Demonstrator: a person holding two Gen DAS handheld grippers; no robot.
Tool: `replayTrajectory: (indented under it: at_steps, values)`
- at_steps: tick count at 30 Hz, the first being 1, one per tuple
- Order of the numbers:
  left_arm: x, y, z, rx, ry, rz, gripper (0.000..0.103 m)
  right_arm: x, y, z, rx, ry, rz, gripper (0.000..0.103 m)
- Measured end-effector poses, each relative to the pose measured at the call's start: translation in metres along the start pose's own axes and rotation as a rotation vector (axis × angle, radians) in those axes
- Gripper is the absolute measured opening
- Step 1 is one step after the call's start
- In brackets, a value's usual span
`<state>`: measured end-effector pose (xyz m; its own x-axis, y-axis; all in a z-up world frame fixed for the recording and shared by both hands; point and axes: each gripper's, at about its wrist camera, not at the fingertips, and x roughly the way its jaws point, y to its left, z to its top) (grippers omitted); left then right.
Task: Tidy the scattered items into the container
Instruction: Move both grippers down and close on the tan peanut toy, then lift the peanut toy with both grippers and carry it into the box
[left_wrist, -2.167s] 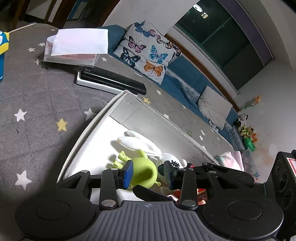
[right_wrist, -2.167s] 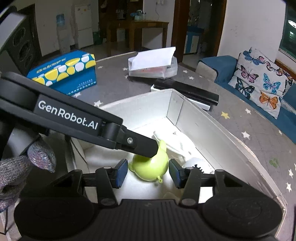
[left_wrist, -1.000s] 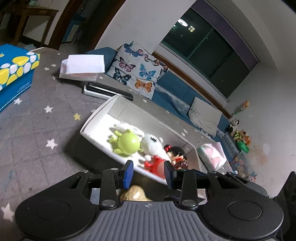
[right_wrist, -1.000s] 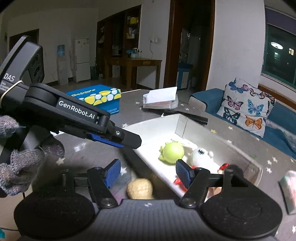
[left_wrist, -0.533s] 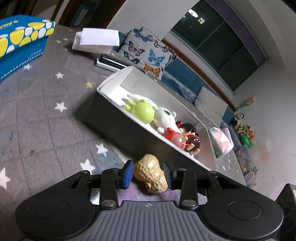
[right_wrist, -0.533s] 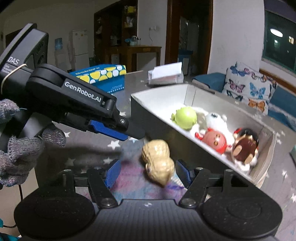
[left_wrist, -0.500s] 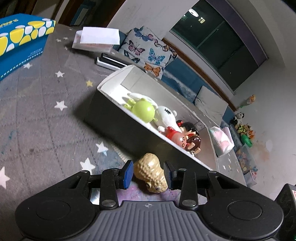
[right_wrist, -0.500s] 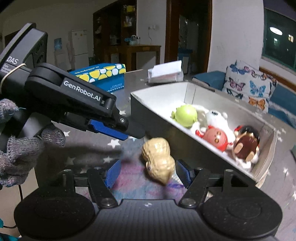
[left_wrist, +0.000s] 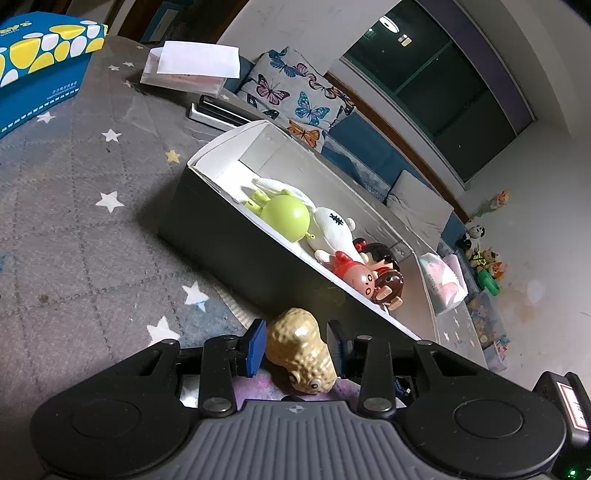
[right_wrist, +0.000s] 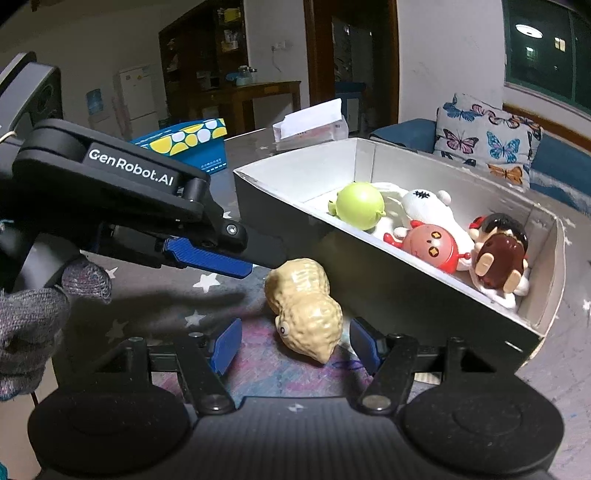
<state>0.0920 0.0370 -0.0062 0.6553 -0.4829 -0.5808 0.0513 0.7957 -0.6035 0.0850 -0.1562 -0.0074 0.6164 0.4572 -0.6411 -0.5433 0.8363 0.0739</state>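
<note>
While four toys already lie inside the white box (right_wrist: 546, 295), the peanut toy (right_wrist: 304, 306) sits on the starry cloth just outside the box's dark near wall. Both the left gripper (left_wrist: 295, 345) and the right gripper (right_wrist: 295, 345) bracket it, jaws apart, pads not touching. Pickup is the step in hand; next, one gripper must close, lift it over that wall
</note>
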Motion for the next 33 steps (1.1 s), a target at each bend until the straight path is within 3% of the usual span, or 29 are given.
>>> replayTrajectory:
  at_steps: [10, 20, 33]
  values:
    - [0.017, 0.008, 0.002, -0.033, 0.016, -0.002, 0.038, 0.015, -0.007, -0.001, 0.038, 0.014, -0.017, 0.058]
    - [0.022, 0.013, 0.001, -0.053, 0.021, -0.024, 0.038, 0.018, -0.001, 0.001, 0.013, 0.008, -0.024, 0.043]
    - [0.010, 0.010, -0.009, -0.011, 0.013, 0.000, 0.038, 0.012, 0.008, -0.004, -0.006, 0.011, 0.002, 0.043]
